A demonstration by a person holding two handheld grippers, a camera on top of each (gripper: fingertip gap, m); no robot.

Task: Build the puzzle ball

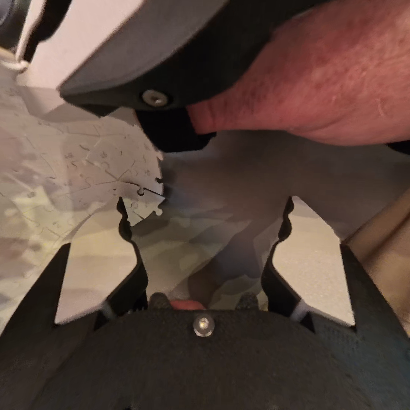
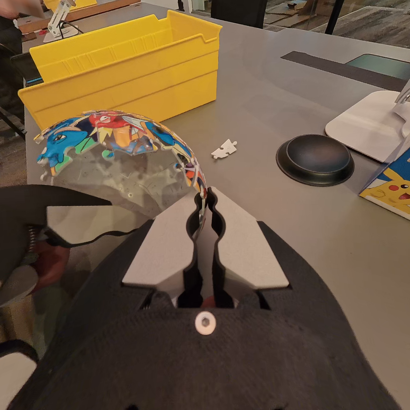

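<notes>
Puzzle ball (image 2: pixel 124 155): a half-built curved shell of joined pieces, printed in bright colours on the outside and pale grey inside; it is held up above the grey table (image 2: pixel 277 106), in front of the yellow bin (image 2: pixel 133 73).
Right gripper (image 2: pixel 205 197): its fingers are pressed nearly together on the lower right edge of the shell, which is pinched between the tips.
Left gripper (image 1: pixel 205 213): its fingers are spread wide with nothing between them; the left fingertip (image 1: pixel 123 213) is seen just beside a piece at the shell's edge, and contact cannot be told through the blur.
Shell from the left wrist view (image 1: pixel 99 168): only the pale inner face is shown, with jigsaw seams and tabs along the rim.
Hand (image 1: pixel 321 88): wrapped around the right gripper's body, close above the left gripper.
Loose piece (image 2: pixel 224 149): white side up, lying flat on the table, apart from the shell.
Black stand (image 2: pixel 315 159): a round dish set on the table to the right of the loose piece.
Box (image 2: pixel 390 186): a printed carton at the right edge.
</notes>
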